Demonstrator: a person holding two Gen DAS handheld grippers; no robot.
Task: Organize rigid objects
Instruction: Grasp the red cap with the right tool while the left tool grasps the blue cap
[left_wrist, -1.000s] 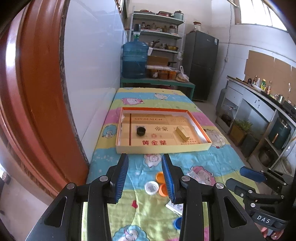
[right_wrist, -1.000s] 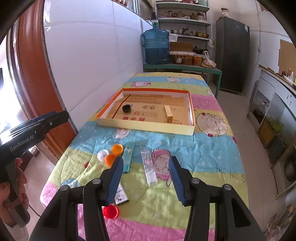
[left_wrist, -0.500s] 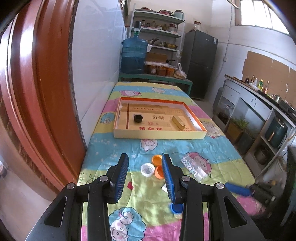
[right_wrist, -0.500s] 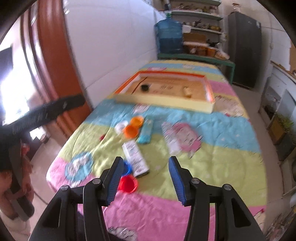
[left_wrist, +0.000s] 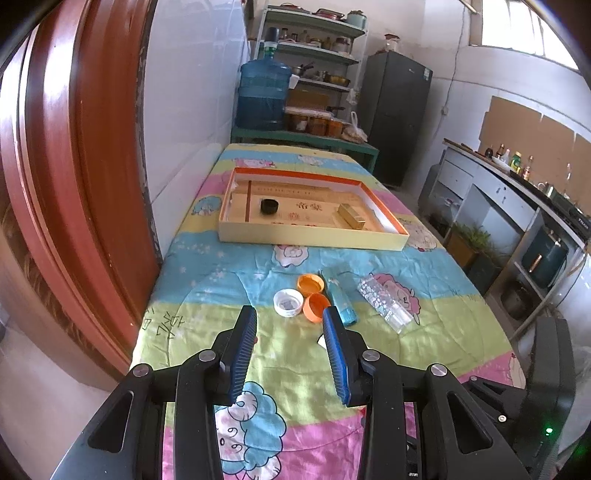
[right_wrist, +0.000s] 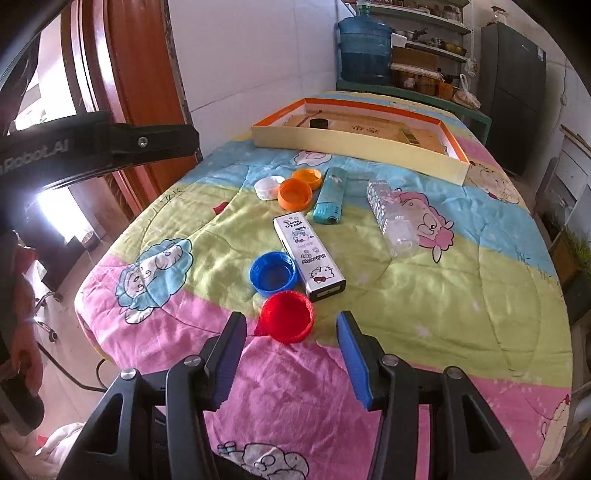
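Observation:
Over the near end of the quilt-covered table my right gripper (right_wrist: 291, 321) stands open, and a red cap (right_wrist: 287, 317) lies just ahead between its fingertips, untouched. Beyond it are a blue cap (right_wrist: 272, 273), a white cartoon box (right_wrist: 310, 251), a teal lighter (right_wrist: 330, 197), two orange caps (right_wrist: 294, 194), a white cap (right_wrist: 266, 187) and a clear patterned case (right_wrist: 391, 210). The cream tray (left_wrist: 310, 240) farther back holds a black cap (left_wrist: 269, 206) and a gold box (left_wrist: 351, 216). My left gripper (left_wrist: 290, 317) is open and empty, short of the white cap (left_wrist: 287, 302).
A tiled wall and a red-brown door frame (left_wrist: 74, 184) run along the table's left side. The quilt's near edge drops off just under both grippers. A water jug (left_wrist: 263, 94), shelves and a fridge stand behind; a counter lines the right. A person's hand (right_wrist: 22, 354) holds the left gripper.
Both grippers have sunk toward the table's near end. The right one tipped downward, bringing the red and blue caps and the white box close to its fingertips. Neither opening has changed.

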